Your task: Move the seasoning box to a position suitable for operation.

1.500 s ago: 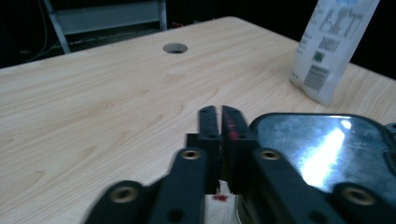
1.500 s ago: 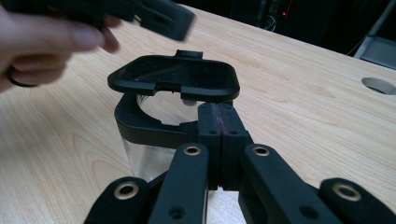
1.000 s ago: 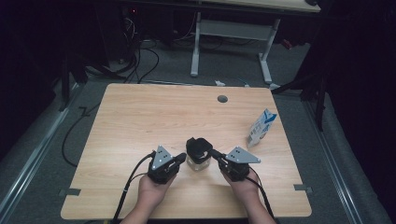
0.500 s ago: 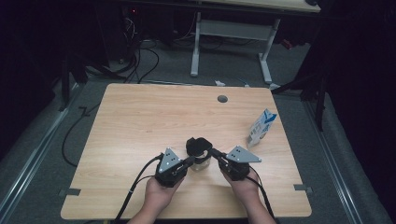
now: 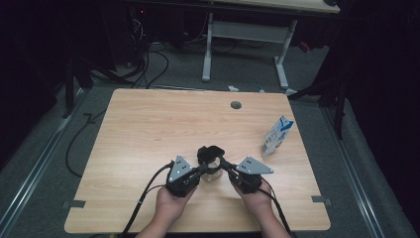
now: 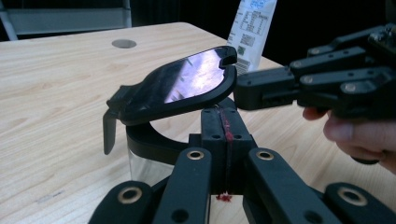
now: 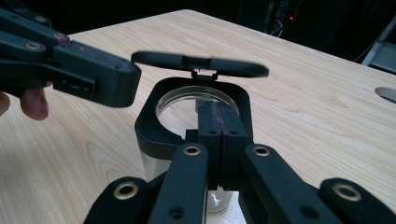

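The carton bears a printed table and code; none readable.

Light wooden tabletop, rectangular with rounded corners, a round grommet hole near its far edge. A clear jar with a black hinged lid stands near the front edge; a blue-and-white carton stands near the right edge

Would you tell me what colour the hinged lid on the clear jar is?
Glossy black hinged lid, clearest in the left gripper view.
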